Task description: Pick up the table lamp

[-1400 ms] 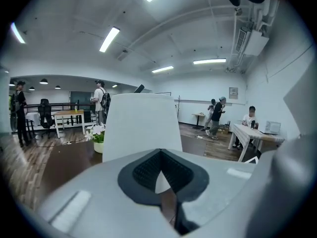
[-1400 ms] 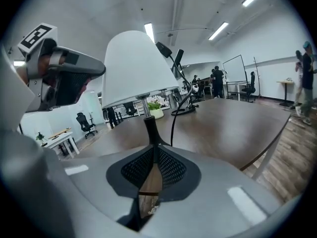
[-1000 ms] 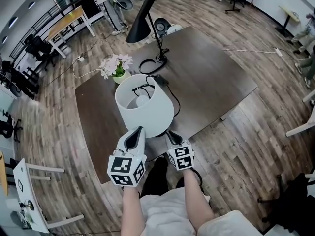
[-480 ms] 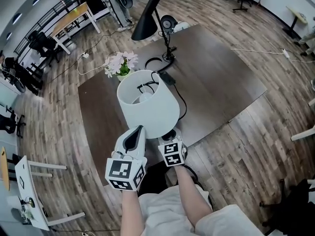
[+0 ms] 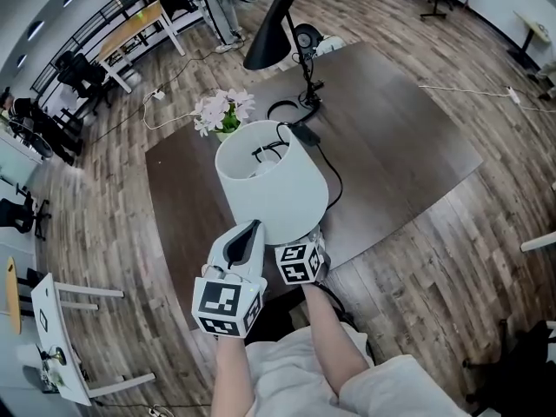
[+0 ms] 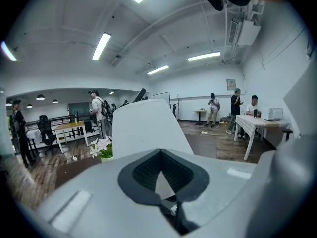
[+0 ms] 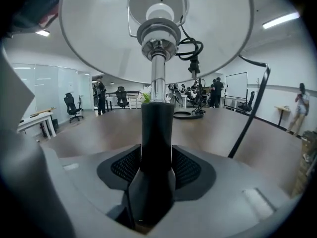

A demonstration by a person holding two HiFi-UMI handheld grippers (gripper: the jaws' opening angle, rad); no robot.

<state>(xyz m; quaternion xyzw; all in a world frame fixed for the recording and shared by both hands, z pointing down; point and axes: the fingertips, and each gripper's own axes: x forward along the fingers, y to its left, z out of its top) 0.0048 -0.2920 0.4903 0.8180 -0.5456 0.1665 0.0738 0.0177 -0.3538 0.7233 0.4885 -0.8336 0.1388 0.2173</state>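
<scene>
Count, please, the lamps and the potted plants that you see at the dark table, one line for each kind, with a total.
Lamps: 2, the white table lamp and the black desk lamp
Potted plants: 1, the potted plant with pale flowers
Total: 3

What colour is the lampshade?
White: the lampshade shows best in the head view.

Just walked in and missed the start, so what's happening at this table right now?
A person holds a tool in each hand at a dark table. The right tool, whose jaws have just been opening, has the black stem of the white-shaded table lamp between them, not yet clamped. The left tool hangs shut and empty, pointed at the shade.
</scene>
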